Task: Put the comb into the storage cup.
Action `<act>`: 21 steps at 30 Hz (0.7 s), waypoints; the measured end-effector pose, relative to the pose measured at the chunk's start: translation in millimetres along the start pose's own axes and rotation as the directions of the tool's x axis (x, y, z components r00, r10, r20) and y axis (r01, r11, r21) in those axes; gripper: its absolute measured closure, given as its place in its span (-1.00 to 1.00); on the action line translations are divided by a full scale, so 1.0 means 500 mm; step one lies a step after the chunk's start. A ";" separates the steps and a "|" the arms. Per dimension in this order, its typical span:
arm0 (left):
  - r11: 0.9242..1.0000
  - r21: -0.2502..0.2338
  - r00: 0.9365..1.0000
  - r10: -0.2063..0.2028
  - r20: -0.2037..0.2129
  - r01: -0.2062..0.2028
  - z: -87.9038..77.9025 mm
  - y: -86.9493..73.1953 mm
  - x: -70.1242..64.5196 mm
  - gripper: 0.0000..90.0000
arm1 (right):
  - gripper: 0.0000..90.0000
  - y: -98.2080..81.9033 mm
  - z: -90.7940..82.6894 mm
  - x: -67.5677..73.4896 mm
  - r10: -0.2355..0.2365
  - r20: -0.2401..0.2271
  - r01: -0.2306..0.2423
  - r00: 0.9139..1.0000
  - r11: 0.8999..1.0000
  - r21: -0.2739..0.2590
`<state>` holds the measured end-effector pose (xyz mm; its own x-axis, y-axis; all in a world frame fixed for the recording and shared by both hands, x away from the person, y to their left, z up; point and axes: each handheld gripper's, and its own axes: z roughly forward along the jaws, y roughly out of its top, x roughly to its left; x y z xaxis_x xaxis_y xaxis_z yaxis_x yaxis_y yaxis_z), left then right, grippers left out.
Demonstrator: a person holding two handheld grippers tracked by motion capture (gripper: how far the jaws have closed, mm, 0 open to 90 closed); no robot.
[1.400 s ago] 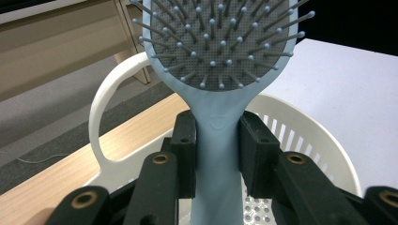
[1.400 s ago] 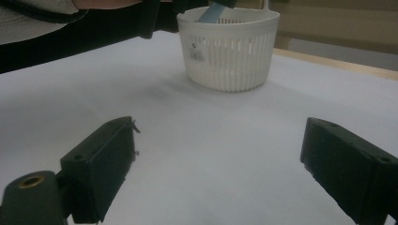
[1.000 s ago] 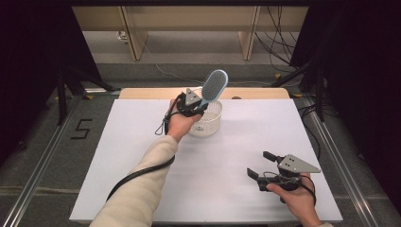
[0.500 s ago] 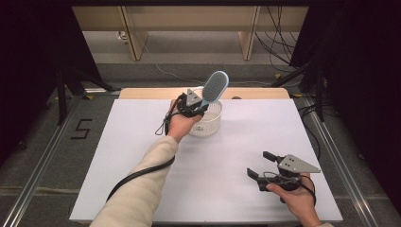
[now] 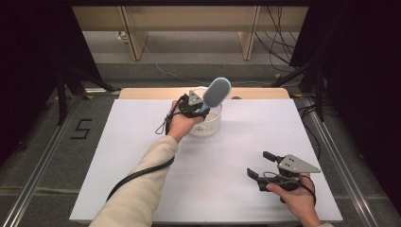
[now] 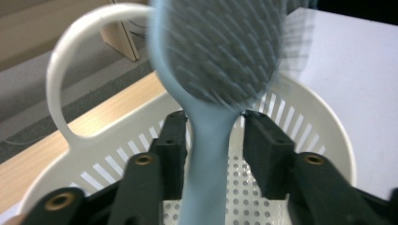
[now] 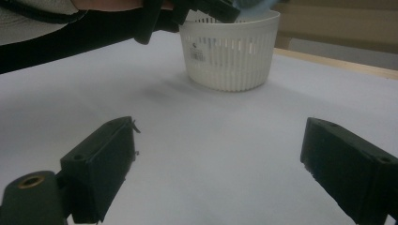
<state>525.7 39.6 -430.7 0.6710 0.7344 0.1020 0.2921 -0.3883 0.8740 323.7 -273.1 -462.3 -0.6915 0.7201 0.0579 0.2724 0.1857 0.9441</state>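
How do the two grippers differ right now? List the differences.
The left gripper is shut on the blue hairbrush; the right gripper is open and holds nothing. The left is held over the white basket at the table's far side; the right sits low at the near edge. Both have black jaws.

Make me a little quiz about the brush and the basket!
1. True or false: the left gripper is holding the blue hairbrush over the white basket.
2. Which part of the hairbrush sits between the jaws? A) the bristle head B) the handle
3. Fill in: the right gripper is ____ and has nothing in it.

Key: 1 true; 2 B; 3 open
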 end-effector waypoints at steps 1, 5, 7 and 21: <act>1.000 0.013 1.000 0.003 -0.011 -0.003 -0.002 0.000 0.001 0.24 | -0.75 0.000 0.000 0.000 0.000 0.000 0.000 1.000 1.000 0.000; 1.000 0.025 1.000 -0.010 -0.028 0.011 -0.013 -0.001 0.007 0.02 | -0.75 0.000 0.001 0.000 0.001 -0.001 -0.001 1.000 1.000 0.002; 1.000 0.014 0.999 -0.026 -0.026 0.027 -0.018 0.000 0.010 -0.06 | -0.75 0.000 0.001 0.001 0.001 0.000 -0.001 1.000 1.000 0.004; 0.997 0.024 0.995 -0.076 -0.065 0.078 -0.082 0.027 0.007 -0.77 | -0.75 0.000 0.001 0.000 0.000 0.006 0.000 1.000 1.000 0.006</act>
<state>503.8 59.7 -399.1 0.6014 0.7963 0.0657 0.3599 -0.3434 0.8675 323.9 -272.7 -462.5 -0.6875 0.7241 0.0561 0.2767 0.1897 0.9421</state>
